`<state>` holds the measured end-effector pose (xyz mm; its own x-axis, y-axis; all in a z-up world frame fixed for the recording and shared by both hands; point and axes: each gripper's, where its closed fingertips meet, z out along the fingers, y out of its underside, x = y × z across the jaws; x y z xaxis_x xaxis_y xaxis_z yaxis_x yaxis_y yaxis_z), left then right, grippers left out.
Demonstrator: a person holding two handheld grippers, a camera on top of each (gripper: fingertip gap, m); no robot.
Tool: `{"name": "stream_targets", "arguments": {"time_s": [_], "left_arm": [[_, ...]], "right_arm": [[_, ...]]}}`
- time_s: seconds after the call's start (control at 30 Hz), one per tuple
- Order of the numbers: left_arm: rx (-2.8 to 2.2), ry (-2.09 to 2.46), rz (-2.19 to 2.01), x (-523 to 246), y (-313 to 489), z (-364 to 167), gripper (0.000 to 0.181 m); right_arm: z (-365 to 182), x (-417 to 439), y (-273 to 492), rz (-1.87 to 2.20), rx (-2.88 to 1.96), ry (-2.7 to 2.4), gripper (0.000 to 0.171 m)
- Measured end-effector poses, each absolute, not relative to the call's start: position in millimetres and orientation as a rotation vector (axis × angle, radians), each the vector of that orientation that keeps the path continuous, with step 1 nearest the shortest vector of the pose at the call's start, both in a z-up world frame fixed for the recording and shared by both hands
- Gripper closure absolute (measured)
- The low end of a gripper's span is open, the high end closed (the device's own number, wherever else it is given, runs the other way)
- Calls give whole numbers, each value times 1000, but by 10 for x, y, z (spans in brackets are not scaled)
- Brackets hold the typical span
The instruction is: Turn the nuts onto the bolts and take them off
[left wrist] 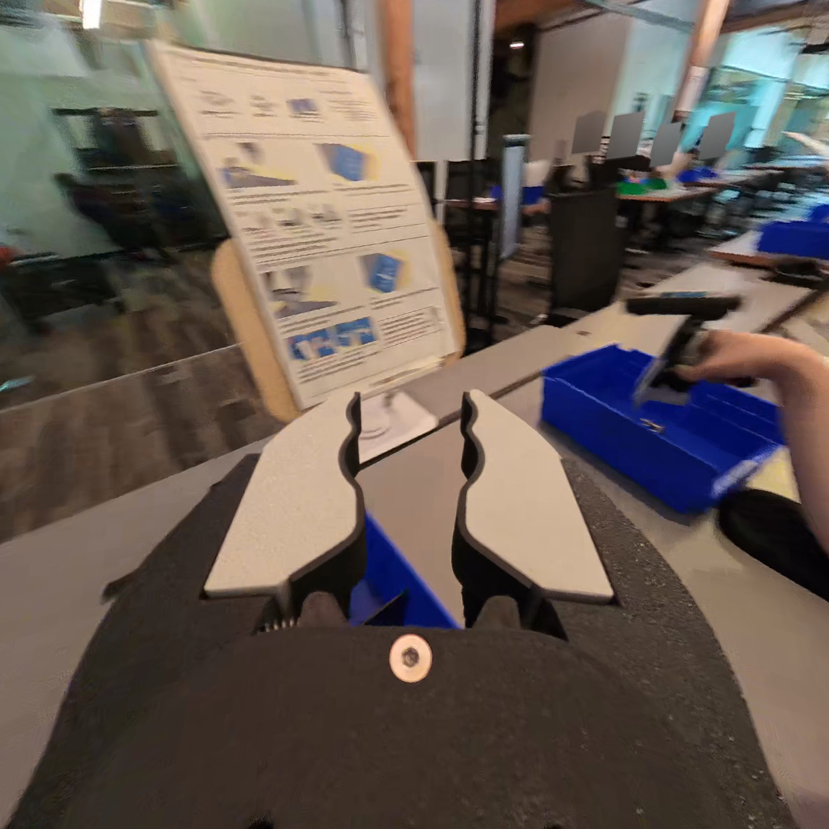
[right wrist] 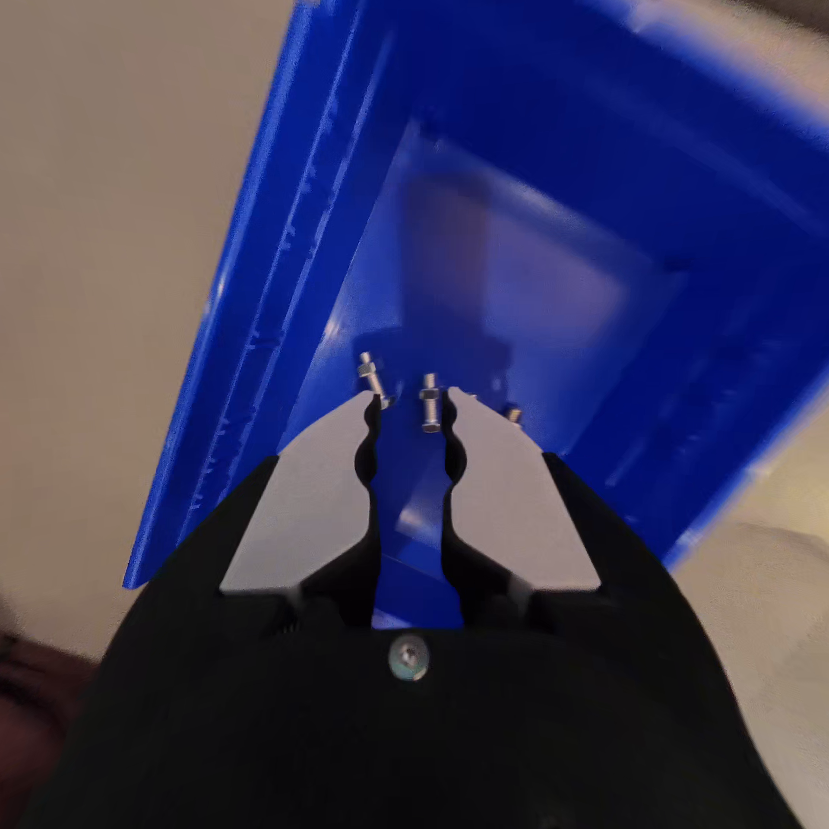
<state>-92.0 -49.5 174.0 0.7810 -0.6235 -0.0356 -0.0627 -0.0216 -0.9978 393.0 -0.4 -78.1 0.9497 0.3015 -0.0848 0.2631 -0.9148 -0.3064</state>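
In the right wrist view, my right gripper (right wrist: pixel 412 394) is open and reaches down into a blue bin (right wrist: pixel 560 112). A silver bolt with a nut on it (right wrist: pixel 429 403) lies on the bin floor between the fingertips, close to the right finger. A second bolt with a nut (right wrist: pixel 371 376) lies just past the left fingertip. A third piece (right wrist: pixel 512 412) peeks out behind the right finger. In the left wrist view, my left gripper (left wrist: pixel 410 403) is open and empty above the grey table (left wrist: pixel 134 560). The right gripper (left wrist: pixel 659 377) shows there too, in the bin (left wrist: pixel 619 439).
A second blue bin (left wrist: pixel 394 578) sits under my left gripper, mostly hidden. An instruction board on a stand (left wrist: pixel 314 215) rises at the table's far edge. A person's hand (left wrist: pixel 740 359) holds the right gripper. More tables and blue bins (left wrist: pixel 794 237) stand in the background. Some 55 centimetres of space lies between my two pairs of fingers.
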Motion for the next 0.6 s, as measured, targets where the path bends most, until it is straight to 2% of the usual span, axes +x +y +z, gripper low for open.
{"name": "stream_targets", "arguments": {"time_s": [0.07, 0.17, 0.37, 0.53, 0.6], "left_arm": [[-1633, 448, -433, -1339, -444, 1625, 142], [-1931, 337, -318, -1861, -367, 1090, 145], [-2391, 97, -76, -2730, -364, 167, 146], [-2669, 88, -210, -2697, -424, -398, 142], [-2738, 73, -114, -2791, -410, -533, 141]], "right_arm": [[-450, 4174, 73, 83, -2647, -309, 137], [-222, 4738, 45, -77, -2539, -42, 122], [-482, 5282, -179, -79, -2604, 128, 114], [-719, 5263, -211, 17, -2683, 130, 112], [-830, 5244, -233, 37, -2732, 116, 114]]}}
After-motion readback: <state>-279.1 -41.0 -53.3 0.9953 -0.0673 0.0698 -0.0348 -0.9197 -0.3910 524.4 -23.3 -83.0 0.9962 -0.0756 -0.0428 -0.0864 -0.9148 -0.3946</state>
